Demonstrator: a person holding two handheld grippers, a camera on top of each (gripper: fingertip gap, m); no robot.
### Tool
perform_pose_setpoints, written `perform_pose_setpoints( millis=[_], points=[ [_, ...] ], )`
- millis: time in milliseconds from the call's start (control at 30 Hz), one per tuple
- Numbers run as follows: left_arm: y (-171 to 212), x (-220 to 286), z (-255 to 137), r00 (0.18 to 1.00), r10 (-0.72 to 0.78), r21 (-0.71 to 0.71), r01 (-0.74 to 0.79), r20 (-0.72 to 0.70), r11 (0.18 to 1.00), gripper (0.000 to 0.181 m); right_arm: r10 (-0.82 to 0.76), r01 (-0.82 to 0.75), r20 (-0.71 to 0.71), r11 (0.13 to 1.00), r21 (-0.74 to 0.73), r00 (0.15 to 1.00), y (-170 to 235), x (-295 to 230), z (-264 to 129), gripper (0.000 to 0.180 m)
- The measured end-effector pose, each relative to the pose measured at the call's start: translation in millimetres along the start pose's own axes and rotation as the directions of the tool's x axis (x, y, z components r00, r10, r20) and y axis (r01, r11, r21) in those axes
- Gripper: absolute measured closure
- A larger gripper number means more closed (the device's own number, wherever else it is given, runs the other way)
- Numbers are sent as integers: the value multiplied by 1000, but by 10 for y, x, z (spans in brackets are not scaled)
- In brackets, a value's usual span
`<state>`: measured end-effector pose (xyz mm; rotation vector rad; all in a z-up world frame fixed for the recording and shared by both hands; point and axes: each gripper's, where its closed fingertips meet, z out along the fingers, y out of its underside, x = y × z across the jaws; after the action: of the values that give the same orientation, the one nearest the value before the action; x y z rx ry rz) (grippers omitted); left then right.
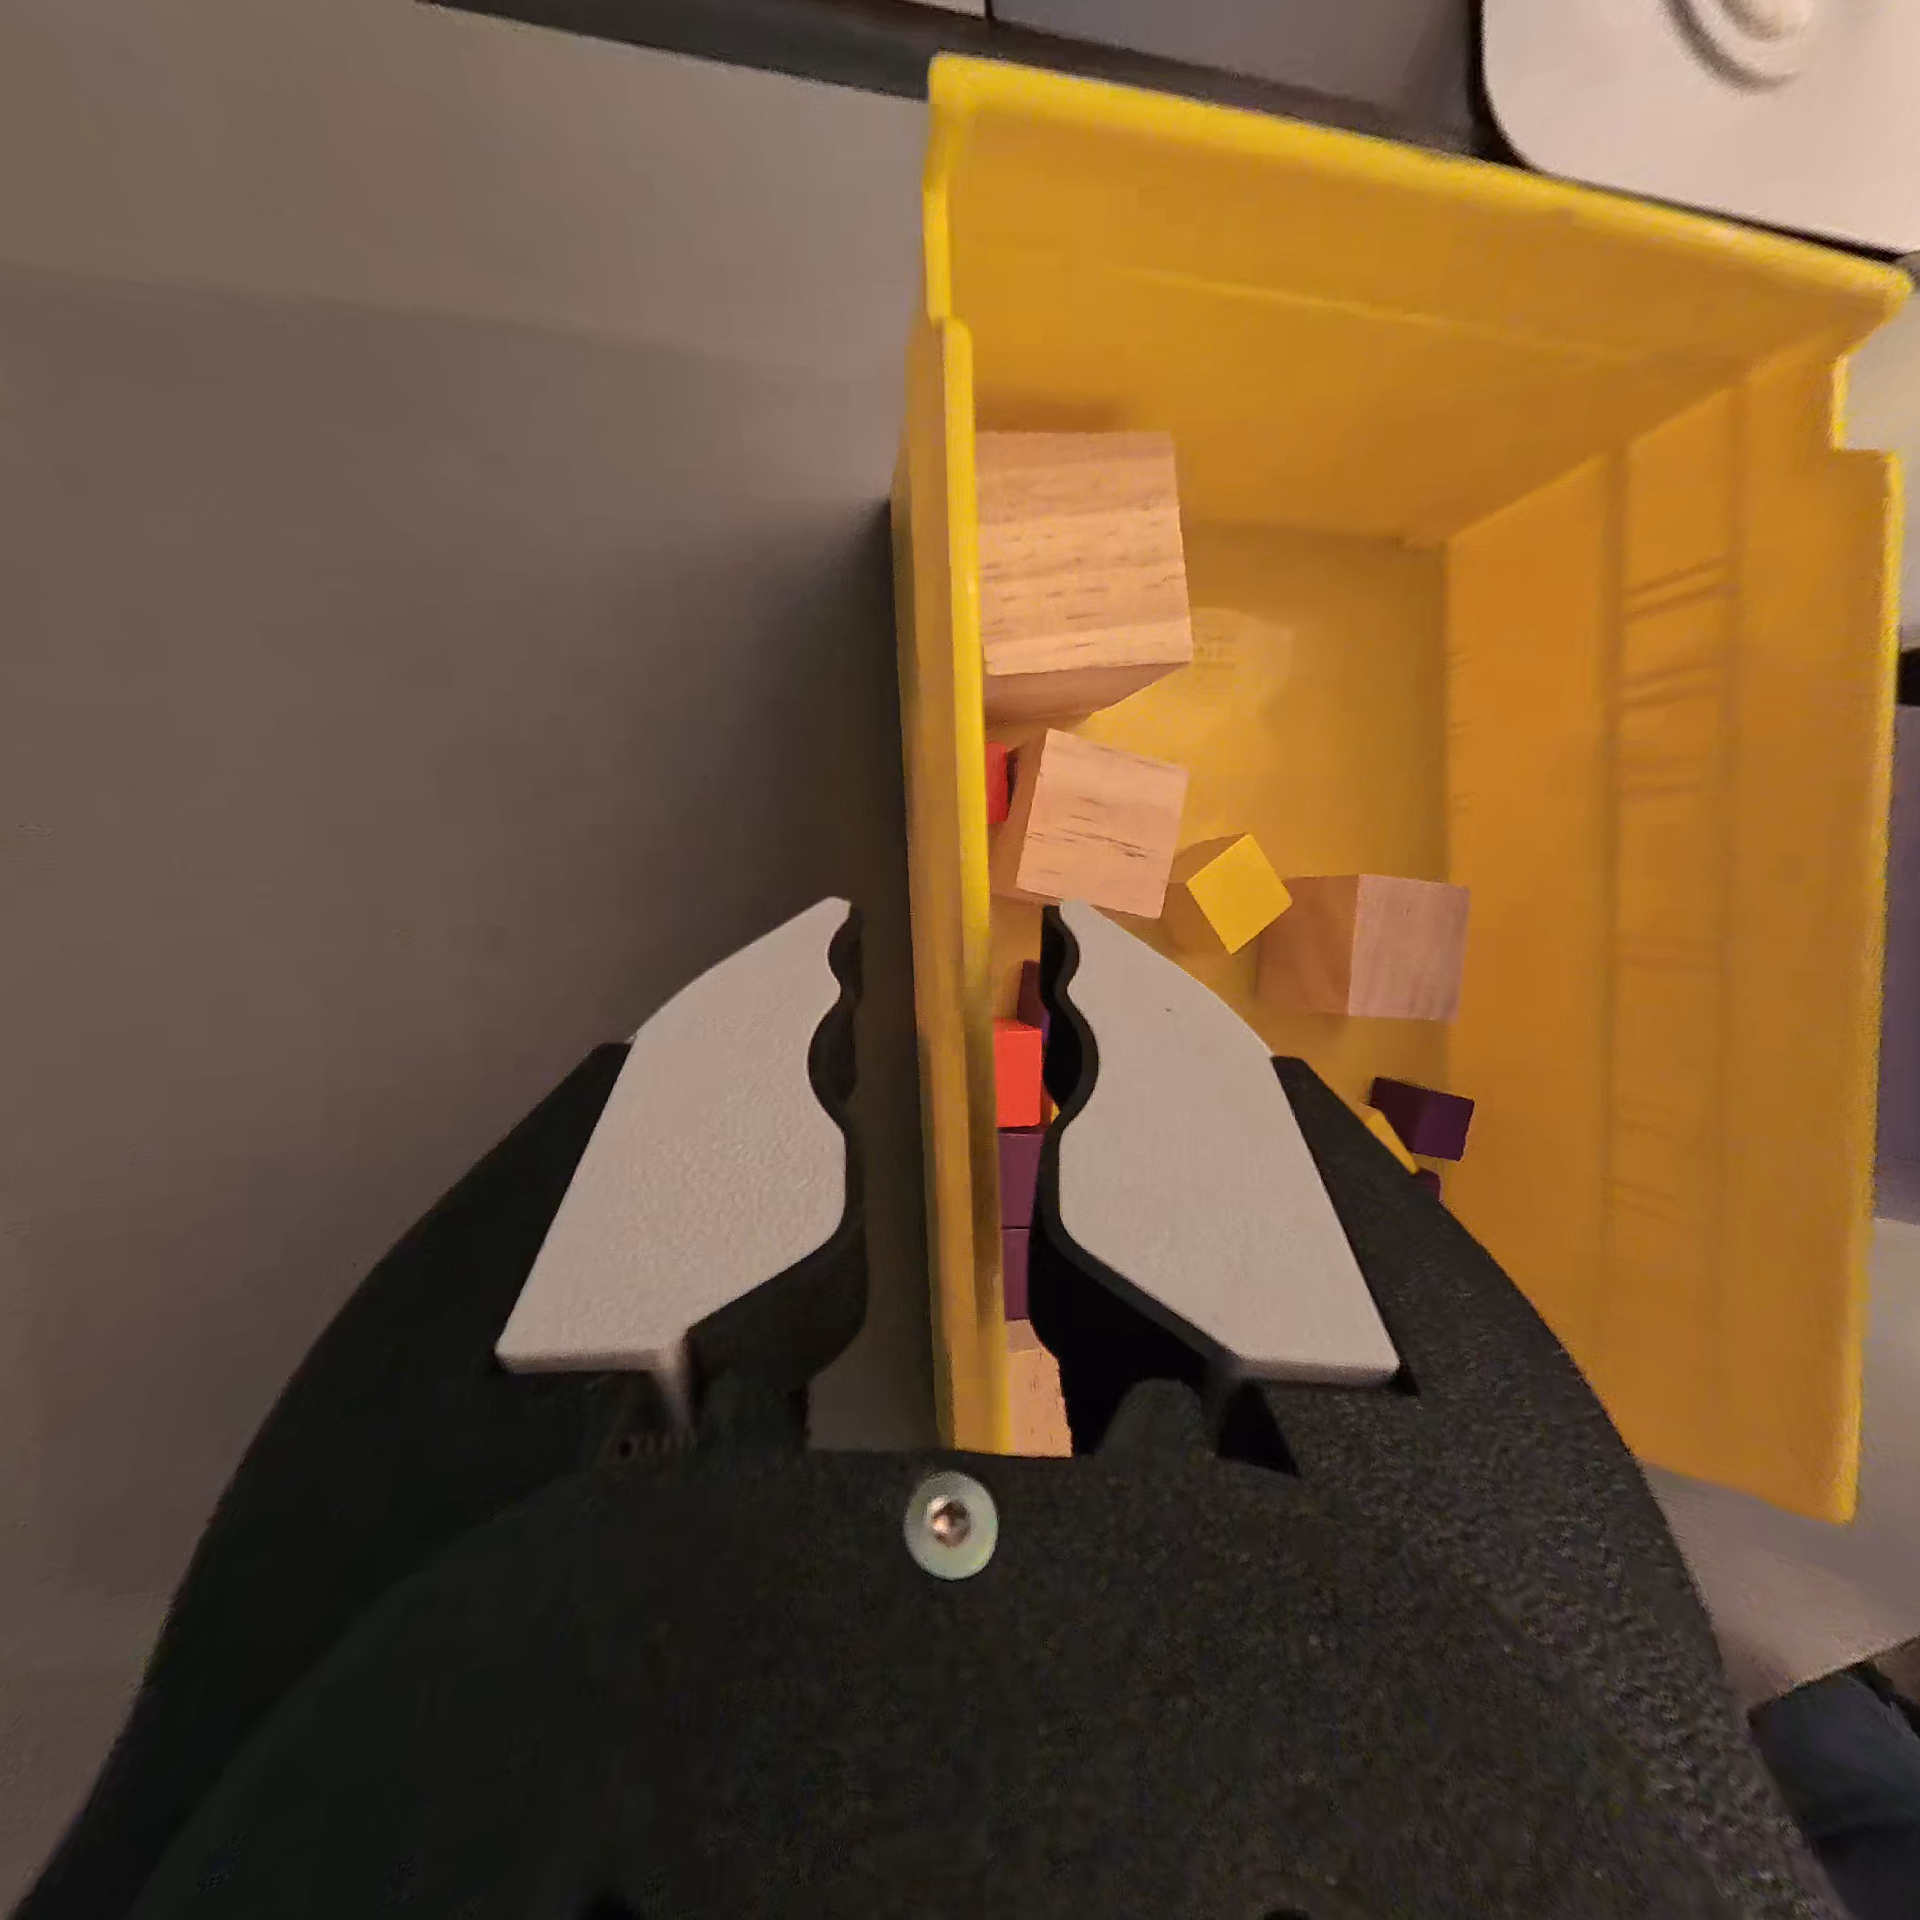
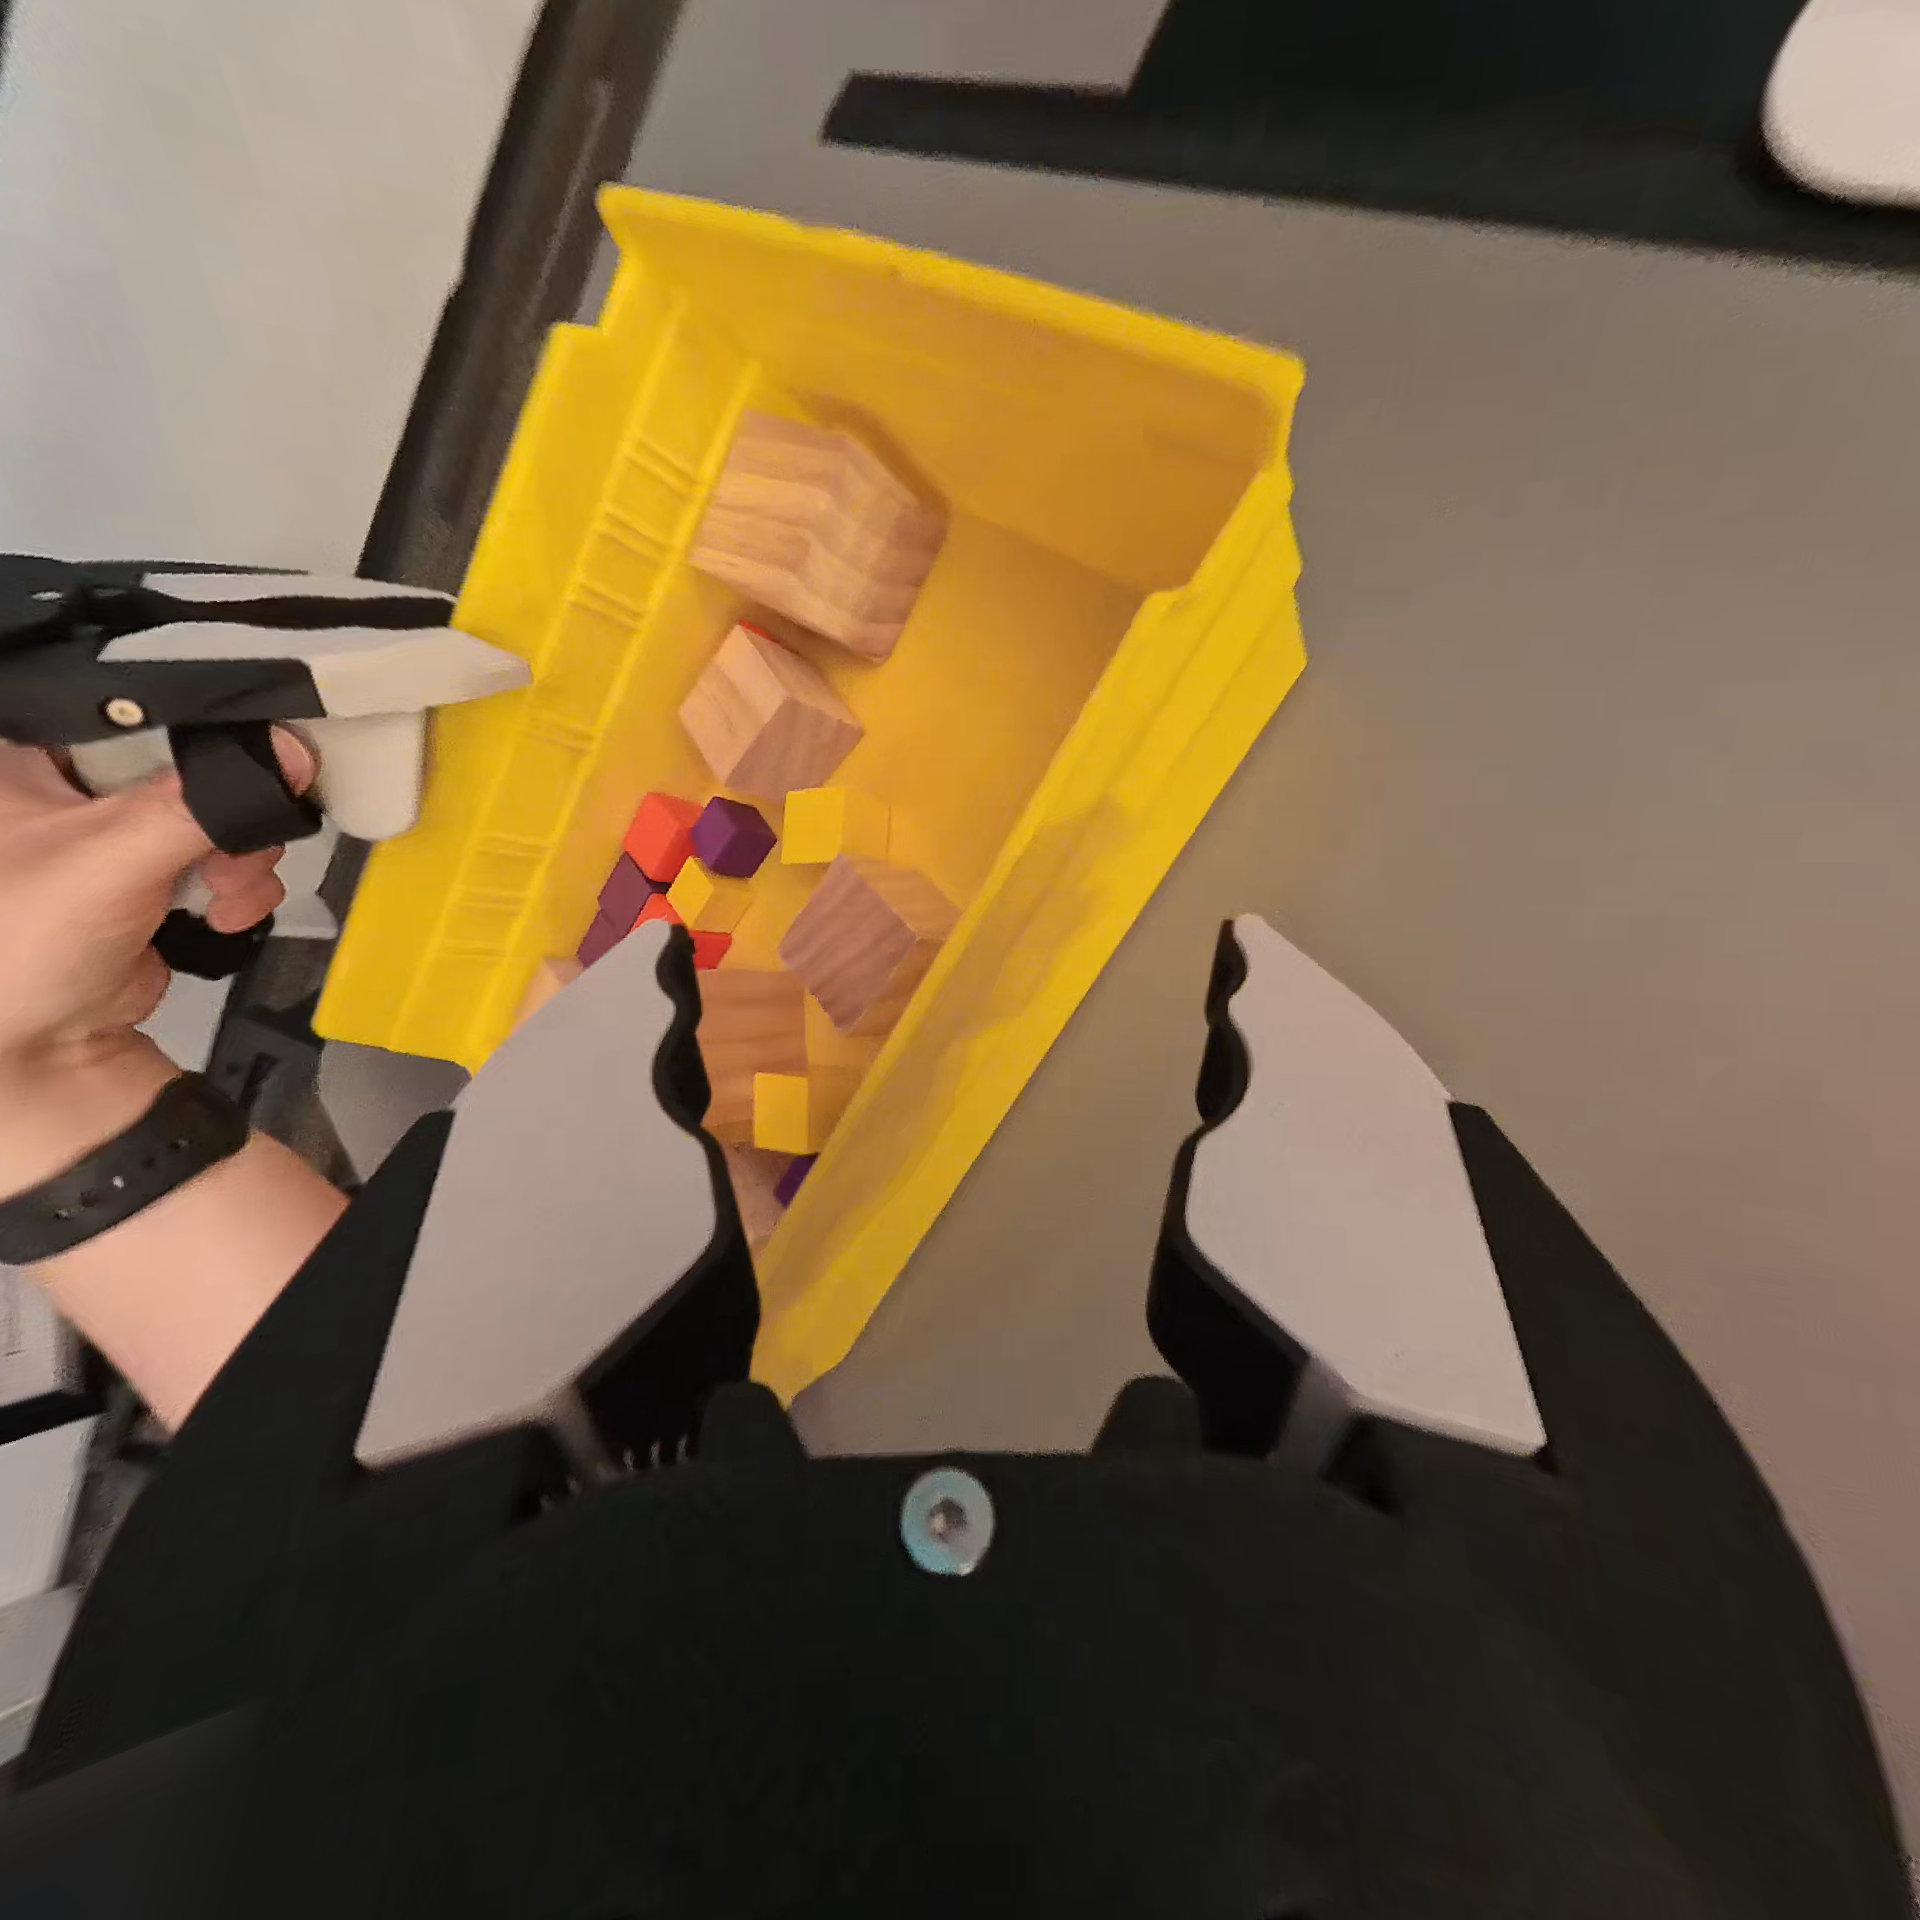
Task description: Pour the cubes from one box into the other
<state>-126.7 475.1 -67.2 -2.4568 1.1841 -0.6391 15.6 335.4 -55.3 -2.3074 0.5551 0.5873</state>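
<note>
Cubes (image 2: 770, 721) sit in yellow box (image 1: 1538, 935); we note L gripper (image 1: 951, 935) clamped on its 9 o'clock wall, prob. for tipping. R gripper (image 2: 951, 951) spread wide at 6 o'clock, grasping nothing.

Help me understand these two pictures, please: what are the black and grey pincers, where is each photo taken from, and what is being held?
There is no robot here. A person holds a handheld claw in each hand, and a camera on each looks forward along its two grey fingers.

In the left wrist view, the left claw is shut on one side wall of a yellow box: one finger outside, one inside. The box holds wooden cubes and smaller red, purple and yellow ones.

The right wrist view looks down on the same yellow box over a grey table. The right claw is open, its fingers either side of the near wall, gripping nothing. At the left edge you see the other claw on the box's wall and the person's hand working it.

The second box does not show in either picture.
</note>
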Motion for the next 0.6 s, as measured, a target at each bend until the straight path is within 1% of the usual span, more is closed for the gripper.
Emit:
perform_pose_setpoints(
  millis=[133, 233, 300, 400, 467, 500, 533, 600],
  points=[
    [91, 11, 94, 999, 23, -77, -21, 25, 997, 150, 78, -86, -61, 985, -148, 995, 86, 1, 198, 90],
    [191, -49, 152, 997, 31, -147, -20, 76, 989, 152, 85, -107, -122, 975, -193, 989, 63, -16, 283, 108],
    [234, -58, 187, 996, 30, -175, -14, 84, 984, 160, 50, -100, -213, 967, -235, 976, 65, 46, 320, 126],
    [243, -11, 227, 999, 9, -186, 0, 50, 983, 172, 17, -116, -299, 942, -316, 954, 157, 113, 380, 137],
    [247, -16, 244, 999, 6, -190, 4, 51, 982, 173, 28, -149, -316, 919, -366, 948, 243, 136, 418, 139],
    [249, -16, 254, 999, 4, -191, 6, 50, 982, 173, 41, -171, -335, 913, -370, 941, 261, 168, 432, 144],
    [256, -17, 265, 999, -1, -194, 11, 48, 981, 174, 34, -180, -358, 907, -382, 933, 280, 213, 432, 152],
    [287, -16, 296, 999, -17, -210, 25, 38, 977, 174, 20, -185, -371, 891, -415, 928, 329, 249, 445, 157]
  ],
)
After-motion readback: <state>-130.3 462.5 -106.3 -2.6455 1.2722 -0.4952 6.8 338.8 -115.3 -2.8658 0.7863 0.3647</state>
